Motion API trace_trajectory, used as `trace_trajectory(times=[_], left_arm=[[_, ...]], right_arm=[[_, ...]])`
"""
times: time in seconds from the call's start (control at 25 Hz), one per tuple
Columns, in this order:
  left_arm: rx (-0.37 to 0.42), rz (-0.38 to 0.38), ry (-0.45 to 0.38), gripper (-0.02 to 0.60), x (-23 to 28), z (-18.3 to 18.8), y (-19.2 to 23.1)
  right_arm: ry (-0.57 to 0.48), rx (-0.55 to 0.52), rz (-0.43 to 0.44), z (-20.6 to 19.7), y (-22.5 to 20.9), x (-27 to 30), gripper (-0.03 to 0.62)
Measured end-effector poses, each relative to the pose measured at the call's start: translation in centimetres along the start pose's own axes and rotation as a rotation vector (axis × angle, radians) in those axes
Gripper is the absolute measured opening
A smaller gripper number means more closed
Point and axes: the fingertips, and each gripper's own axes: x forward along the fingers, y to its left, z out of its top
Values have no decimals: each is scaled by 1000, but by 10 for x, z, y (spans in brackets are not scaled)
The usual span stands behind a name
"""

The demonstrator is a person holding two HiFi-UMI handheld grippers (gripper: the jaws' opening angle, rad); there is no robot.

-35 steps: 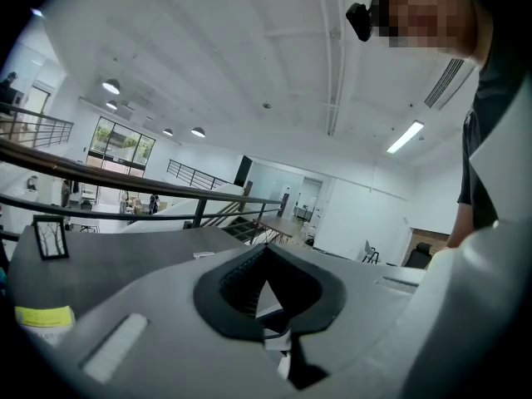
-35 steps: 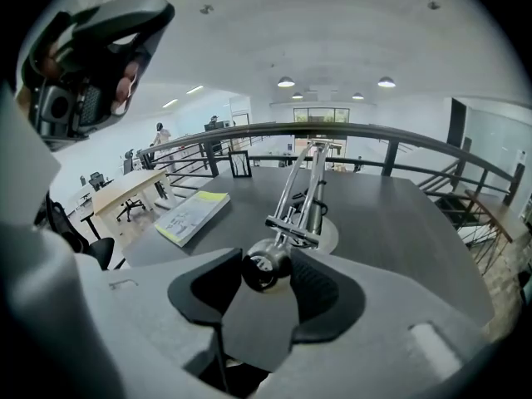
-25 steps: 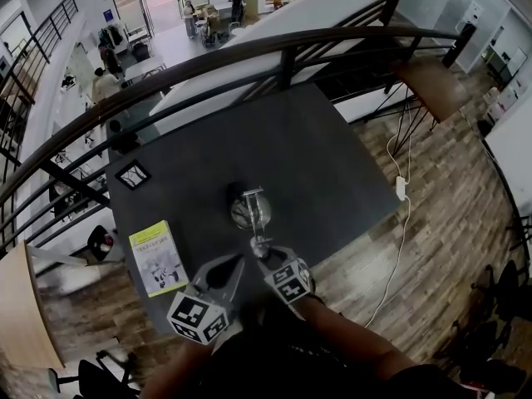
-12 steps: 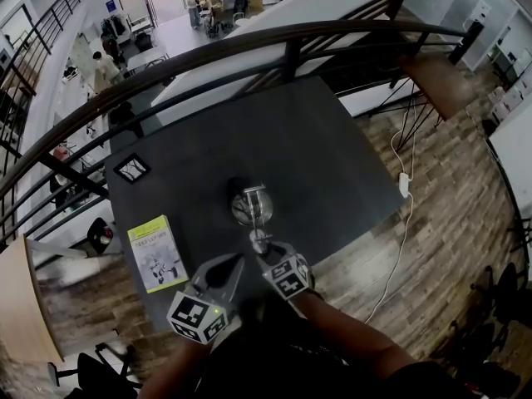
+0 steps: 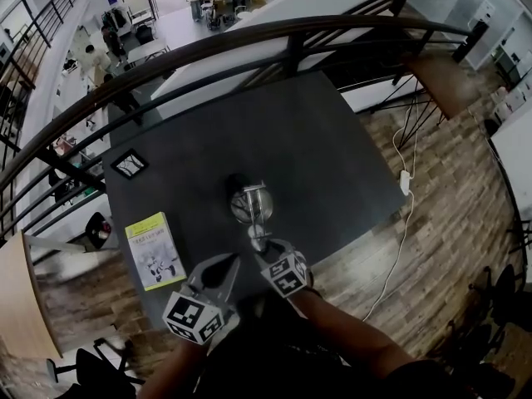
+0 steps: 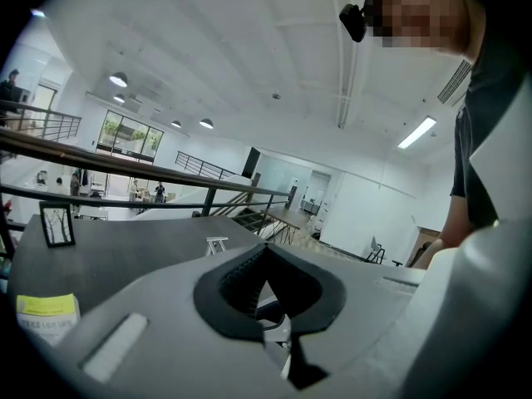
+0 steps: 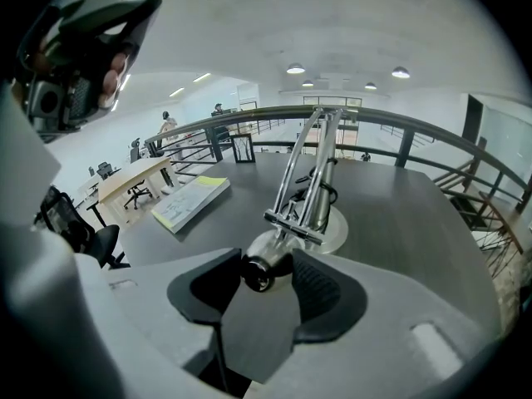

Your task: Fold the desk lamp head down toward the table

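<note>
A chrome desk lamp stands on the dark table [image 5: 324, 148], its round base [image 5: 251, 204] near the front edge. In the right gripper view its twin arms [image 7: 312, 169] rise from the base [image 7: 337, 229]. The small lamp head [image 7: 259, 269] sits low at the near end. My right gripper [image 7: 264, 264] is shut on that lamp head; in the head view this gripper [image 5: 266, 252] is just in front of the base. My left gripper [image 5: 220, 271] hovers left of it, over the table's front edge. Its jaws [image 6: 264, 252] are shut and hold nothing.
A yellow-covered book [image 5: 155, 250] lies at the table's front left and a small picture frame [image 5: 130, 164] stands behind it. A dark railing [image 5: 291, 40] runs along the far side. A white cable and power strip [image 5: 405, 181] lie on the wood floor to the right.
The head view has drifted slightly. The right gripper keeps its hold on the lamp head and the left gripper has edged a little left; the lamp looks unmoved.
</note>
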Motion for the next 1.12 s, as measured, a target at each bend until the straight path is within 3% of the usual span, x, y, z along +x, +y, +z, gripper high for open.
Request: trace_trajectory(times=[0.56, 0.88, 1.12], left_arm=[[2, 24, -7, 2, -9, 1, 1], [28, 10, -34, 2, -29, 9, -6], [68, -31, -74, 2, -44, 28, -25]], right_arm=[[-6, -4, -21, 2, -5, -1, 195], [-90, -8, -60, 22, 2, -31, 190], [-240, 44, -89, 57, 13, -83, 54]])
